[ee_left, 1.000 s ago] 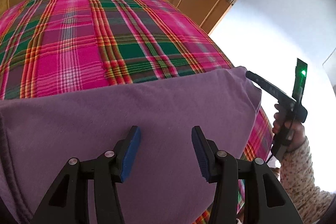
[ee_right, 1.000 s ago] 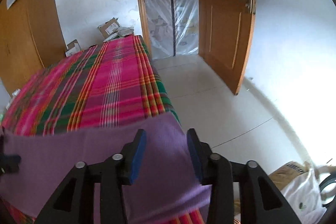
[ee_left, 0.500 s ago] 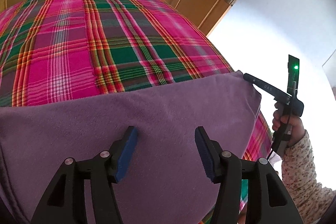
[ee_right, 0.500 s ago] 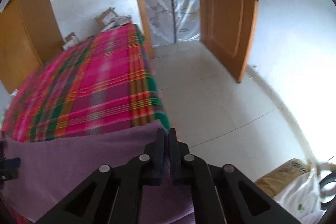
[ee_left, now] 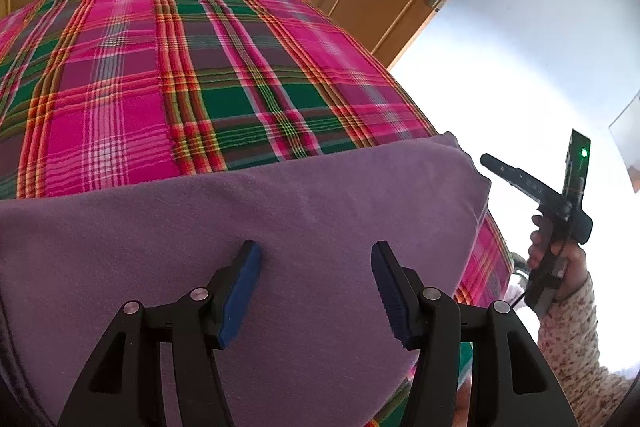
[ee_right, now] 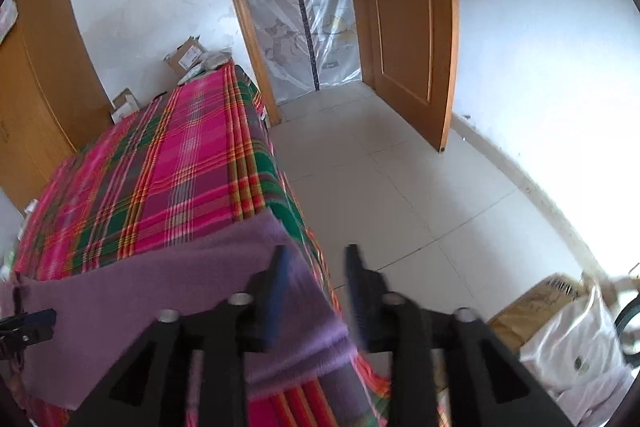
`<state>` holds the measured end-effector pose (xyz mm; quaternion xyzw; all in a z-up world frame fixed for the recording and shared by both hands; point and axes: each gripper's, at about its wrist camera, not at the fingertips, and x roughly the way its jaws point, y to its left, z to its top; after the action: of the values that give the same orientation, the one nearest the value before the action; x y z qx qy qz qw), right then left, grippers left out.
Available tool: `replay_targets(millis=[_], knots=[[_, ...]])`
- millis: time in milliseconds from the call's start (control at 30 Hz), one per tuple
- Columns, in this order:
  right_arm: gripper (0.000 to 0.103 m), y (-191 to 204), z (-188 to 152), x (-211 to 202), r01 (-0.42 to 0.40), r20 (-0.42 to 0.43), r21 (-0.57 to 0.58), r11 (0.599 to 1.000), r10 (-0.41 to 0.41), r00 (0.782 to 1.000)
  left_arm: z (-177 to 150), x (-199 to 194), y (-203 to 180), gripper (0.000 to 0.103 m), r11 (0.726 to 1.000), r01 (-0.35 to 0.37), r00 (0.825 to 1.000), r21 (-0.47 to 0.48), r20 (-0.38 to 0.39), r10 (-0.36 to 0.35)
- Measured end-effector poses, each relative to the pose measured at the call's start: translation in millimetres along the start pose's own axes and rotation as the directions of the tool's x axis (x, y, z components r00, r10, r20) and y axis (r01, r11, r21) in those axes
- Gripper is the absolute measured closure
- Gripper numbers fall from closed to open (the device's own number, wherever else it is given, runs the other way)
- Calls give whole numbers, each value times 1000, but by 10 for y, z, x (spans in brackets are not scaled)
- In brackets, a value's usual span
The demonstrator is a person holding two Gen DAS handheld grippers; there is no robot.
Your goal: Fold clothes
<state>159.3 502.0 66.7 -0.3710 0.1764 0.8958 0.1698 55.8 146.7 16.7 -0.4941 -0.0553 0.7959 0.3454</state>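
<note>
We work at the near end of a bed covered with a pink, green and orange plaid blanket, in a white-walled room with a pale tiled floor.

Nearest to us, the left gripper hangs over the purple garment with its blue-padded fingers spread wide and nothing between them; the cloth lies flat beneath, so we judge this hand is free and only poised above the middle of the fabric.

The garment is spread across the near end of the bed, its far edge straight and smooth against the plaid, its right corner reaching the side of the mattress. That flat, squared lie suits folding: an even edge lets a fold line up cleanly. Whether it is a laid-out piece awaiting a fold or one already doubled over, we cannot settle; the rounded right edge hints at a doubled layer, no more.

At that corner the right gripper stands with its fingers apart, astride the edge of the cloth and off the bed's side; the view is blurred there, but nothing appears pinched. From the left camera it sits clear of the corner, held in a hand with a floral sleeve.

Farther off are cardboard boxes beyond the bed, a plastic-draped doorway and an open wooden door.
</note>
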Motion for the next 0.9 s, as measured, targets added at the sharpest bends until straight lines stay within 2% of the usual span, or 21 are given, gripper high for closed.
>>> replay_targets(millis=[233, 400, 467, 533, 600, 667, 767, 900], knots=[[52, -243, -374, -147, -56, -3, 156, 986, 57, 998, 8, 26, -90, 44, 1000, -2, 1000, 22, -13, 2], [51, -406, -475, -68, -153, -5, 293, 944, 161, 987, 16, 69, -162, 44, 999, 2, 1000, 32, -26, -1], [52, -431, -486, -56, -175, 5, 310, 935, 182, 983, 19, 86, -190, 44, 999, 4, 1000, 35, -31, -2], [52, -405, -484, -59, -166, 11, 296, 941, 170, 985, 21, 104, -218, 44, 999, 5, 999, 39, -36, -3], [66, -324, -472, -58, -123, 4, 250, 960, 126, 992, 24, 121, -245, 44, 999, 6, 999, 42, -40, -5], [75, -203, -467, -62, -77, 12, 187, 979, 76, 997, 26, 138, -273, 44, 999, 8, 999, 45, -45, -6], [78, -63, -449, -50, -19, 21, 128, 992, 17, 1000, 27, 155, -301, 44, 999, 8, 999, 50, -51, -6], [86, -49, -445, -70, -29, 37, 125, 992, 24, 999, 25, 161, -301, 44, 999, 10, 999, 45, -52, -8]])
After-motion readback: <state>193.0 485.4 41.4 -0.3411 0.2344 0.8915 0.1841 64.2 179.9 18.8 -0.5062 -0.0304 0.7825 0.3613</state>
